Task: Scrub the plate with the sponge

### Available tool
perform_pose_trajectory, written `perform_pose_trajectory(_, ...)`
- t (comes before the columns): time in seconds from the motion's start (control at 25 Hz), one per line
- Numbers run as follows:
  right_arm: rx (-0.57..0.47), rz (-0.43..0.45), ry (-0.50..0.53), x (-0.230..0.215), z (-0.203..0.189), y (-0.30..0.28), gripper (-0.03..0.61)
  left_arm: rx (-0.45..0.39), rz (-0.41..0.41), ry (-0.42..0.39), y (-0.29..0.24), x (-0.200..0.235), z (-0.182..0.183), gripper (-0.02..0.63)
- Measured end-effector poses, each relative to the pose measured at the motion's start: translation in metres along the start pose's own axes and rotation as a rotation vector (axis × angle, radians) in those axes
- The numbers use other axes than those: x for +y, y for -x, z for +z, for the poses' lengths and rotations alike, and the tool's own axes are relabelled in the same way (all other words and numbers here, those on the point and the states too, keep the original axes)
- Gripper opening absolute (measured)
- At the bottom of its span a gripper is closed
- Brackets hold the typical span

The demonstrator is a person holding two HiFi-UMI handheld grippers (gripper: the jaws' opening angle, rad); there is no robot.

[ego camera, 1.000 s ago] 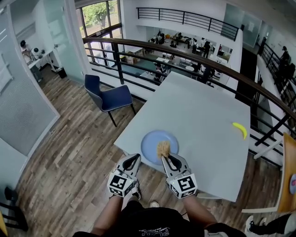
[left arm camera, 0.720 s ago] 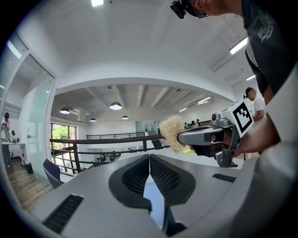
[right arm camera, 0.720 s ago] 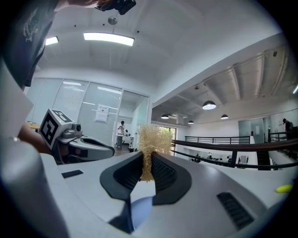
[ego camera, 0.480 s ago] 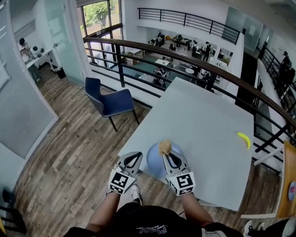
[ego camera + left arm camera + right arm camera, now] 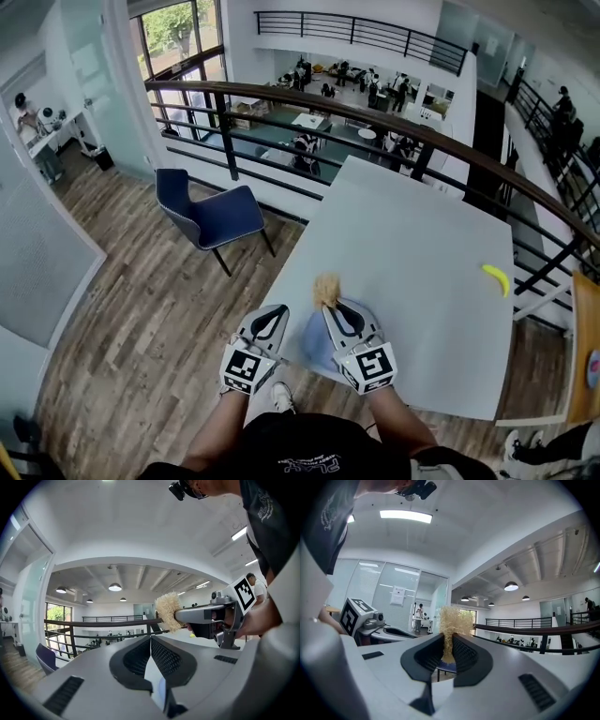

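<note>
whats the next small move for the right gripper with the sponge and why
Probably draw the right gripper back and down. Its jaws clamp the sponge, but in the head view the sponge sits past the far rim of the blue plate, so it likely isn't on it yet.

A pale surface [image 5: 422,234] stands on a wood floor [image 5: 141,319], with a yellow banana [image 5: 496,278] lying near its right edge. A blue chair [image 5: 211,214] sits near its far left corner. A dark railing [image 5: 281,92] curves behind both. Beyond it, a lower level holds desks and people [image 5: 305,148].
</note>
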State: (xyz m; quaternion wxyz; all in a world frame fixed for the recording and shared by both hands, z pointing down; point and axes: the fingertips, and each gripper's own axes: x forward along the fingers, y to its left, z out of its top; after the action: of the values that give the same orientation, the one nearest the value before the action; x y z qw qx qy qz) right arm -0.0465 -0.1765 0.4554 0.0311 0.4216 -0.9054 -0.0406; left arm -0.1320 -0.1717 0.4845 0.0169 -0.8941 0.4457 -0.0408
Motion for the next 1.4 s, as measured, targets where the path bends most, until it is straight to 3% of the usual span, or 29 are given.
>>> perform_pose_trajectory(0.4,0.029,-0.064,-0.028,-0.008,0.000,-0.052,0.057,-0.064,-0.065,0.045,-0.035,0.050,0.016,0.014)
perform_pose_trajectory(0.64,0.037,-0.134,-0.044,-0.027,-0.003,-0.053,0.057,-0.053,-0.093,0.086,-0.057,0.059,0.014,0.014)
perform_pose_trajectory(0.84,0.099,-0.191,-0.071,-0.062,-0.029,-0.033,0.057,-0.042,-0.113,0.110,-0.088,0.042,0.005,0.014)
perform_pose_trajectory(1.04,0.124,-0.236,-0.086,-0.089,-0.046,-0.015,0.057,-0.090,-0.127,0.087,-0.097,0.027,0.005,0.014)
perform_pose_trajectory(1.4,0.153,-0.264,-0.118,-0.107,-0.070,0.002,0.057,0.015,-0.133,0.121,-0.111,0.006,-0.032,0.014)
